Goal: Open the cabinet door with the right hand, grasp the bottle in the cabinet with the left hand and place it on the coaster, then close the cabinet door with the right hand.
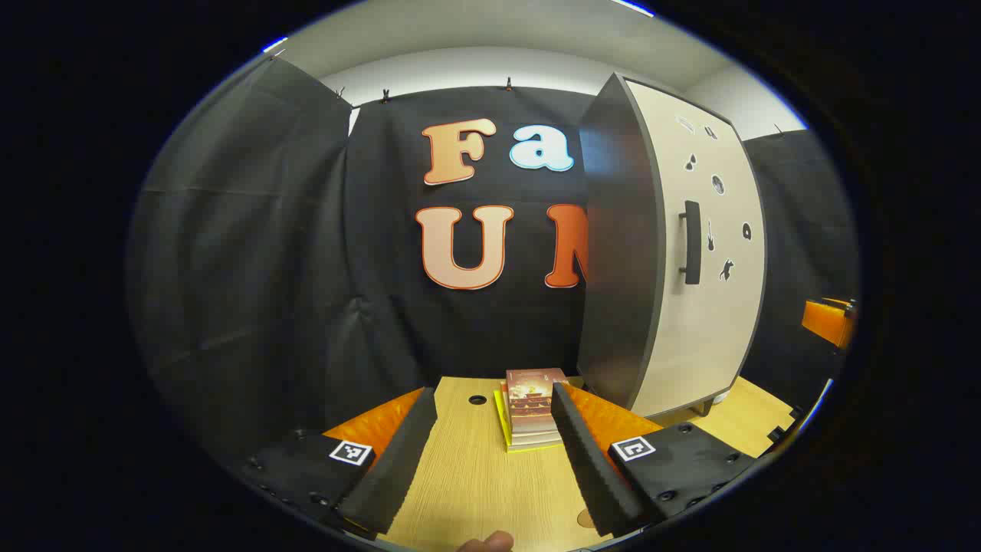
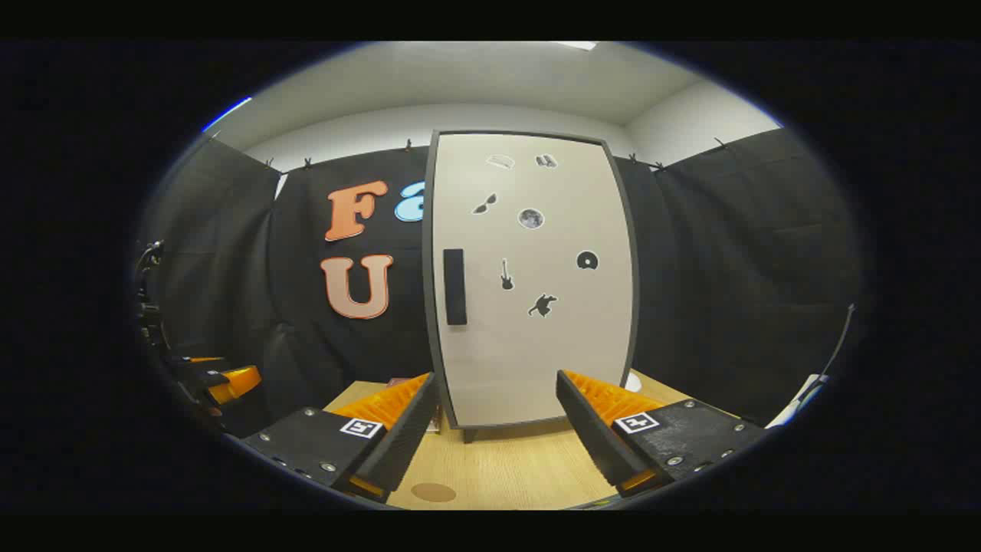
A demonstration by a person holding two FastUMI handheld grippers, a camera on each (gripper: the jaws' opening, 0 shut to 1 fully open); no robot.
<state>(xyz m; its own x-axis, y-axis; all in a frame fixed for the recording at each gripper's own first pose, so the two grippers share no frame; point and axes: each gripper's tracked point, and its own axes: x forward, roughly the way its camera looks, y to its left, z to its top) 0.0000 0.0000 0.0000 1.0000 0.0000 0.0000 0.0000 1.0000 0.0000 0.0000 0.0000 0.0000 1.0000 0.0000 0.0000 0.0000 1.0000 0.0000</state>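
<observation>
Left claw (image 1: 490, 445) released | right claw (image 2: 494, 429) released | cabinet (image 2: 533, 307) door closed, contents hidden

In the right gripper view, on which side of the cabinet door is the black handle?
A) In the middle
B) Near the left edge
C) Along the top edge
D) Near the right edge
B: the black handle stands upright close to the left edge of the cabinet door, while the small stickers lie toward the middle and right.

Left gripper (image 1: 490, 437) jaws spread wide, level. Right gripper (image 2: 498, 429) jaws spread wide, nothing between.
</observation>
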